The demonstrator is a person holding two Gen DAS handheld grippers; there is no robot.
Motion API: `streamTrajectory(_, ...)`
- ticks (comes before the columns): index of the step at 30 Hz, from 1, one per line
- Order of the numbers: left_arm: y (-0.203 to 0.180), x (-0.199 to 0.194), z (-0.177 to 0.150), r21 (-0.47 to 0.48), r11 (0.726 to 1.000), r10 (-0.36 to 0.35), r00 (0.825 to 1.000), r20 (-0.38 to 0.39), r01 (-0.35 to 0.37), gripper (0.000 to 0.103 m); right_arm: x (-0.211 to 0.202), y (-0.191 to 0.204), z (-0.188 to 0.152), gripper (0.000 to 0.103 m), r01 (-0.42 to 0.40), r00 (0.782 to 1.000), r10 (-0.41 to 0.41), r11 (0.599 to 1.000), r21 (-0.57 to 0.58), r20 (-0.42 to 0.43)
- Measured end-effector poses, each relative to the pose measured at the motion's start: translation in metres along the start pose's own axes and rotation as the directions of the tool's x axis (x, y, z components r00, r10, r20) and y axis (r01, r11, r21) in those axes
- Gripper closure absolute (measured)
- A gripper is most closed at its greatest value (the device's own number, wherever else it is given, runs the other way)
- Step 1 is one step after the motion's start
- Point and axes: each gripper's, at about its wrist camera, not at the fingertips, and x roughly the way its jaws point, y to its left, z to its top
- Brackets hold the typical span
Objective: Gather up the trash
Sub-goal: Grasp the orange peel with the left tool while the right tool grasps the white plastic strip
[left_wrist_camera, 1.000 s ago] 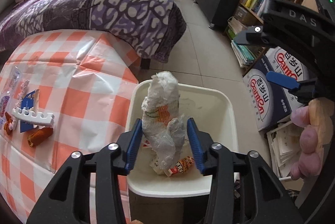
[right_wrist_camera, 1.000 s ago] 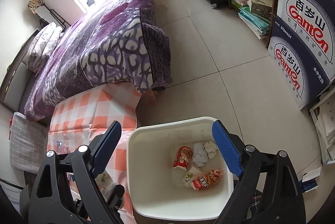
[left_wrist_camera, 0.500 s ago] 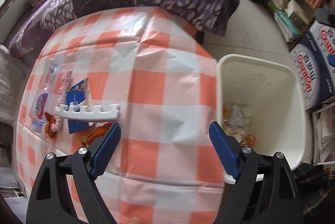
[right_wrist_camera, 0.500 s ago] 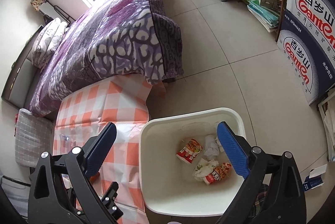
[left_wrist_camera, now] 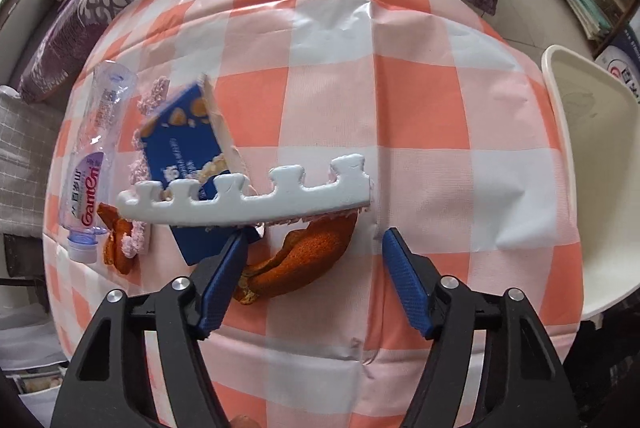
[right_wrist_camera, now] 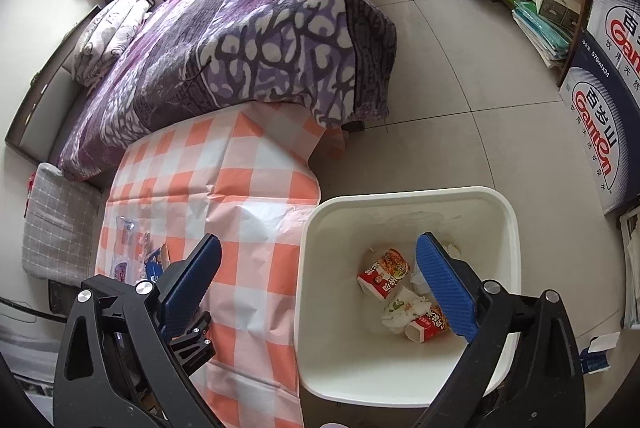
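Left gripper: my left gripper [left_wrist_camera: 312, 268] points down at the checked tablecloth [left_wrist_camera: 400, 100]; its jaws are closing and the pads press on nothing.
Between its fingers: the orange peel [left_wrist_camera: 304, 256] lies there on the cloth, its left end just beside my left blue pad [left_wrist_camera: 220, 280].
White foam strip: a notched white foam piece [left_wrist_camera: 248, 200] lies across the cloth just beyond the peel, overlapping a blue snack box [left_wrist_camera: 184, 144].
Other trash: a flattened Ganten water bottle [left_wrist_camera: 94, 156] lies at the cloth's left edge, with a smaller piece of peel [left_wrist_camera: 116, 244] near its cap.
Right gripper: my right gripper [right_wrist_camera: 316, 280] hangs over the near rim of the white trash bin [right_wrist_camera: 400, 380], jaws spread wide and empty.
Bin contents: red snack wrappers [right_wrist_camera: 384, 272] and crumpled tissue [right_wrist_camera: 404, 308] rest on the bin's bottom.
Bin position: it stands on the tiled floor, touching the table's right edge.
Surroundings: a bed with a purple blanket [right_wrist_camera: 260, 28] lies beyond the table; Ganten cartons [right_wrist_camera: 600, 124] stand to the right.
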Motion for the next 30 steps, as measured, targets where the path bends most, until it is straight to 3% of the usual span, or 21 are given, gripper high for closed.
streamTrajectory(3, 0.005, -0.004, -0.005, -0.009, 0.997, -0.078, 0.997, -0.009, 0.077, 0.069, 0.005, 0.009, -0.003, 0.009, 0.002, 1.0, -0.002, 1.0, -0.01, -0.007)
streamTrajectory(5, 0.009, -0.005, -0.01, -0.013, 0.998, -0.07, 0.997, -0.016, 0.069, 0.082, 0.009, 0.015, -0.006, 0.009, 0.003, 1.0, -0.003, 1.0, -0.017, -0.016)
streamTrajectory(6, 0.013, -0.005, -0.013, -0.024, 0.998, -0.066, 0.998, -0.021, 0.066, 0.084, 0.012, 0.019, -0.007, 0.009, 0.003, 1.0, -0.003, 1.0, -0.021, -0.022)
streamTrajectory(10, 0.037, -0.014, -0.025, -0.091, 0.99, -0.106, 0.994, -0.014, 0.104, 0.085, 0.02, 0.034, -0.015, 0.009, 0.003, 0.999, -0.005, 0.999, -0.048, -0.044)
streamTrajectory(14, 0.061, -0.044, -0.04, -0.168, 0.972, -0.156, 0.987, 0.046, 0.162, 0.085, 0.031, 0.052, -0.024, 0.009, -0.002, 0.998, -0.003, 0.997, -0.081, -0.067)
streamTrajectory(20, 0.112, -0.099, -0.058, -0.352, 0.909, -0.161, 0.967, 0.2, 0.224, 0.085, 0.06, 0.086, -0.047, 0.009, -0.038, 0.987, 0.016, 0.99, -0.134, -0.159)
streamTrajectory(24, 0.138, -0.128, -0.06, -0.458, 0.848, -0.131, 0.944, 0.304, 0.265, 0.085, 0.086, 0.098, -0.068, 0.01, -0.143, 0.952, 0.134, 0.99, -0.013, -0.275)
streamTrajectory(26, 0.15, -0.14, -0.061, -0.493, 0.824, -0.108, 0.932, 0.345, 0.278, 0.085, 0.099, 0.108, -0.08, 0.013, -0.185, 0.924, 0.209, 0.977, 0.103, -0.321)
streamTrajectory(28, 0.16, -0.148, -0.064, -0.521, 0.801, -0.096, 0.923, 0.374, 0.295, 0.085, 0.109, 0.121, -0.088, 0.015, -0.234, 0.899, 0.295, 0.949, 0.214, -0.325)
streamTrajectory(30, 0.17, -0.15, -0.067, -0.545, 0.777, -0.099, 0.916, 0.39, 0.316, 0.085, 0.116, 0.138, -0.096, 0.016, -0.258, 0.896, 0.334, 0.929, 0.266, -0.294)
